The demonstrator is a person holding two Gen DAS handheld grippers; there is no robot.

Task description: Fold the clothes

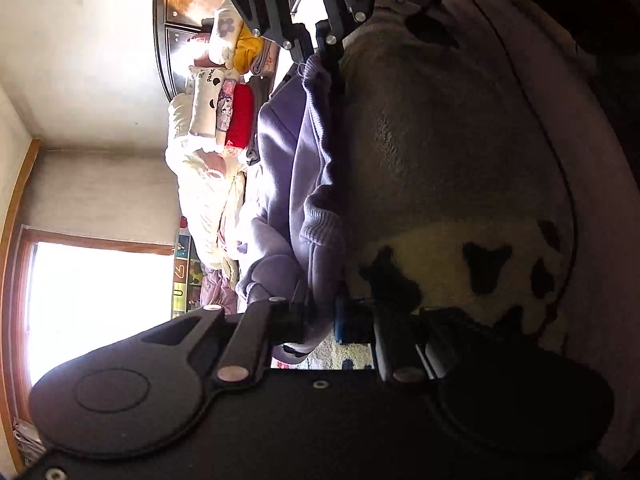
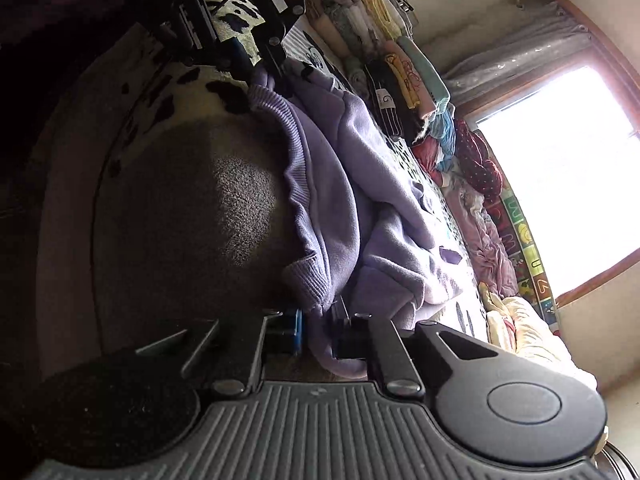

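A lilac sweatshirt [image 1: 288, 152] lies crumpled on a cream fleece blanket with black spots [image 1: 440, 140]. Both views are rolled on their side. My left gripper [image 1: 320, 318] is shut on the ribbed hem at one end. Along the same hem, my right gripper [image 1: 320, 42] shows at the top of the left wrist view, pinching the fabric. From the right wrist, the sweatshirt [image 2: 360, 152] spreads away from my right gripper [image 2: 316, 320], whose pads clamp the ribbed edge. My left gripper [image 2: 262, 62] holds the hem's far end. The blanket [image 2: 200, 200] is in shadow there.
Folded clothes are stacked in a row [image 2: 384, 40] along the wall behind the sweatshirt. Pillows and bundled bedding [image 1: 216, 92] pile up at the bed's far side. A bright window [image 2: 560, 180] and an alphabet mat [image 2: 524, 240] border the bed.
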